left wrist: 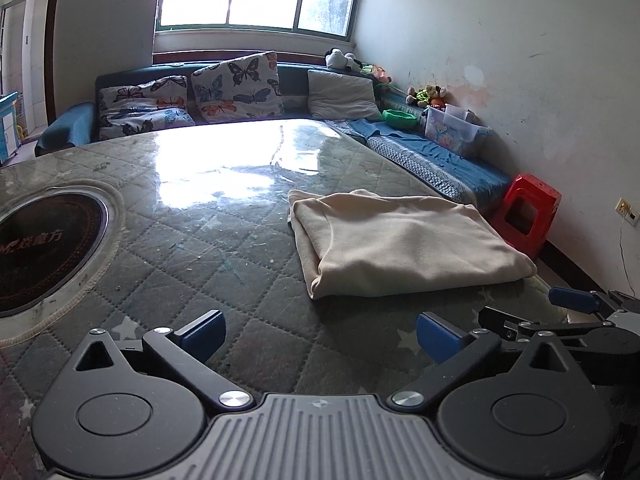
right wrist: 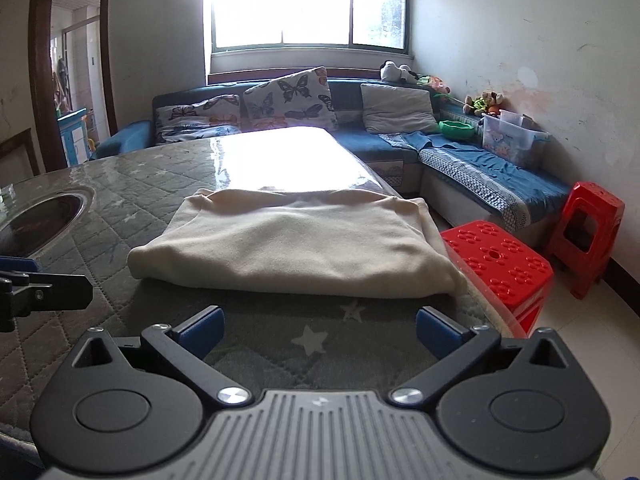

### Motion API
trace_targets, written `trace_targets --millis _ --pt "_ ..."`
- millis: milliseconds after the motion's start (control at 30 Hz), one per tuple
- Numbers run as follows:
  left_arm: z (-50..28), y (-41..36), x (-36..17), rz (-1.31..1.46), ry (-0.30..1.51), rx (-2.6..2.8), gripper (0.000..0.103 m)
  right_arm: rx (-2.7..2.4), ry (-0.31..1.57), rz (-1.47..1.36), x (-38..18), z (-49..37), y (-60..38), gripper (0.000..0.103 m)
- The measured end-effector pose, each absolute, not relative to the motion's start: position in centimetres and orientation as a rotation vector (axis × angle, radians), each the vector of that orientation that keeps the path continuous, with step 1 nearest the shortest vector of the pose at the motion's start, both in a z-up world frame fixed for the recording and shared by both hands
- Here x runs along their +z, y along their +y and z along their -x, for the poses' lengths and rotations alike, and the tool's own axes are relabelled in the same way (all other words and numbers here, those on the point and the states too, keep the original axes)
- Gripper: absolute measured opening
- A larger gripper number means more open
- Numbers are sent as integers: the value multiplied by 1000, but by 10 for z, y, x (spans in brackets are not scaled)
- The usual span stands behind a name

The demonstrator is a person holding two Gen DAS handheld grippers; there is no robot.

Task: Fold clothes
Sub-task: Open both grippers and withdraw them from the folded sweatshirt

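Left wrist view shows my left gripper (left wrist: 320,336) spread wide with nothing between its blue pads, hovering low over the quilted, star-printed tabletop (left wrist: 200,248). Ahead and a little to the right lies the cream garment (left wrist: 404,240), already folded into a thick rectangle and resting flat on the tabletop near its right edge. My left gripper is clear of it, with a strip of bare cover between. At the far left a round black induction hob (left wrist: 44,244) is set into the tabletop. My right gripper's blue pad and black linkage show at the right edge of this view, just beside my left one.

From the right wrist view, my right gripper (right wrist: 319,330) is also spread wide and holds nothing. The folded cream garment sits straight ahead of it, close but not touching, its rounded fold edge facing me. A red plastic stool (right wrist: 500,268) stands just beside the tabletop's right edge, and a second red stool (right wrist: 584,232) stands farther off by the wall. Behind the tabletop runs a blue corner sofa (right wrist: 460,160) with butterfly-print cushions (right wrist: 288,98), a grey cushion (right wrist: 396,108), a green bowl (right wrist: 456,129) and a clear storage box (right wrist: 510,140), under a bright window (right wrist: 308,4).
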State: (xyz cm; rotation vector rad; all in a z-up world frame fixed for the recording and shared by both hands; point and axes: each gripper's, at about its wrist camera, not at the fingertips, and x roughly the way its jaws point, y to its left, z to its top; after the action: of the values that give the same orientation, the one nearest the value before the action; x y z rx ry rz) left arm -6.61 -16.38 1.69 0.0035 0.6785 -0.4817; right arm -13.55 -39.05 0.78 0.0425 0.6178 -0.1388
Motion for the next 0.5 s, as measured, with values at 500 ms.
trace_targets --millis 500 --pt "81 -159 18 12 652 -478 103 -152 614 -62 5 150 -382 103"
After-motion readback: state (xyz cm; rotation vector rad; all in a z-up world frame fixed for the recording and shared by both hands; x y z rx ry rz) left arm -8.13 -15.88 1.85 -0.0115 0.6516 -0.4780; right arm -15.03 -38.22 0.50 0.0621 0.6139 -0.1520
